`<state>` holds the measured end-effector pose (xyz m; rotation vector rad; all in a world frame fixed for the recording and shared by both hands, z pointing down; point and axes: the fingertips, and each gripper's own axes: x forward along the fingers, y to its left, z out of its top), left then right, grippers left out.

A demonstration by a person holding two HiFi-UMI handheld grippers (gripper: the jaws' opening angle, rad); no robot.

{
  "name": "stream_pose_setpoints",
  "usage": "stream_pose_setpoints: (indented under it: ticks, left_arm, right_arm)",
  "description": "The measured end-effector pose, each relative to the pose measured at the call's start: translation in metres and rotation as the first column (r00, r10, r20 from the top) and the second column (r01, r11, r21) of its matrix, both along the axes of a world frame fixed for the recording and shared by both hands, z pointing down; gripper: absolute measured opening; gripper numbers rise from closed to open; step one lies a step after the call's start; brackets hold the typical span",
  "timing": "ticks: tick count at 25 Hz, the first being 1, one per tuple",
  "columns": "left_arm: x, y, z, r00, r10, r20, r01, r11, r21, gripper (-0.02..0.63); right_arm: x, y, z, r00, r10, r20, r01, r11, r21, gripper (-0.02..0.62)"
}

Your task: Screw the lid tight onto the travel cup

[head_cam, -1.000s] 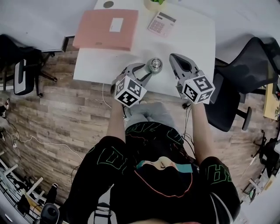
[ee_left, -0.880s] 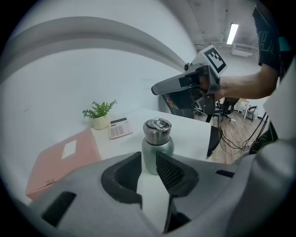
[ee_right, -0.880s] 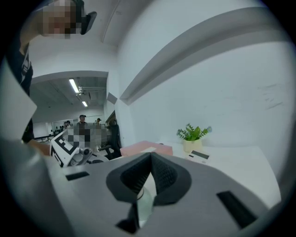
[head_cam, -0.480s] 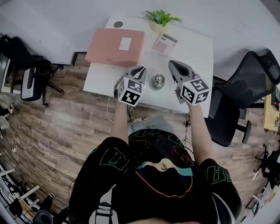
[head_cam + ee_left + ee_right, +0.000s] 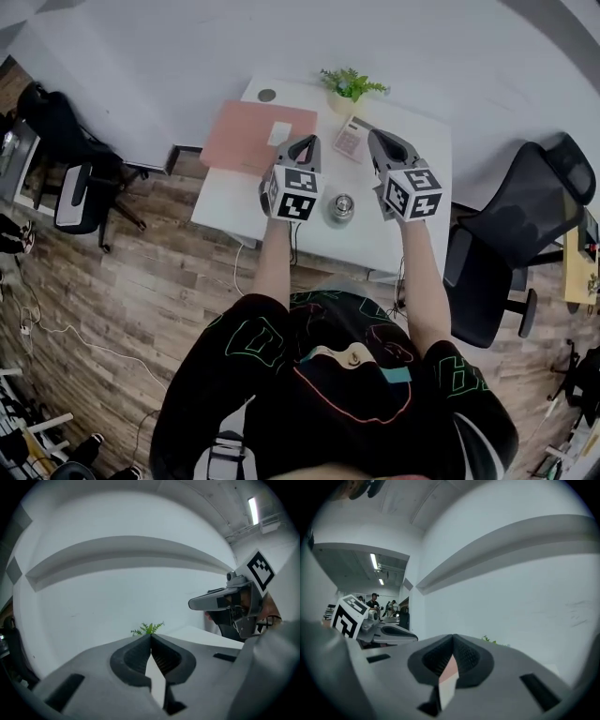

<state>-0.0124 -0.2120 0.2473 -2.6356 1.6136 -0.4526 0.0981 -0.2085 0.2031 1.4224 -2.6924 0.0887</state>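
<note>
The person [image 5: 328, 394], in black clothes, stands before a white table [image 5: 234, 202] on a wood floor [image 5: 141, 281]. Both arms reach forward, and each hand holds a gripper over the table. The left gripper [image 5: 304, 141] has its fingers fully together with nothing between them; they have just been closing. The right gripper [image 5: 375, 136] is also pressed closed and is empty. In both gripper views the jaws point at the pale wall [image 5: 140, 550], not down at the table.

The cup [image 5: 341, 214] stands upright on the table between the two grippers, near the front edge, with its shiny lid [image 5: 342, 204] on top. Neither gripper touches it.

Further back a pink folder [image 5: 248, 136] lies on the left part of the table, and a calculator [image 5: 350, 139] shows between the gripper tips. At the far edge stands a small green plant [image 5: 350, 86], and a dark round disc [image 5: 267, 95] lies near the far left corner. A black chair [image 5: 520, 216] stands right of the table; a second one is at the left.
</note>
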Motion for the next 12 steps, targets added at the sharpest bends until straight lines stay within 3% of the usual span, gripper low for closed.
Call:
stream_pose_setpoints:
  ticks: [5, 12]
  left_arm:
    - [0.003, -0.021, -0.042, 0.998, -0.028, -0.059, 0.033, 0.997, 0.071, 0.006]
    - [0.001, -0.022, -0.086, 0.967, -0.078, -0.243, 0.121, 0.978, 0.17, 0.005]
  right_arm:
    - [-0.005, -0.015, -0.035, 0.998, 0.042, 0.046, -0.045, 0.998, 0.052, 0.005]
    - [-0.011, -0.013, -0.064, 0.993, 0.108, 0.049, -0.113, 0.988, 0.106, 0.005]
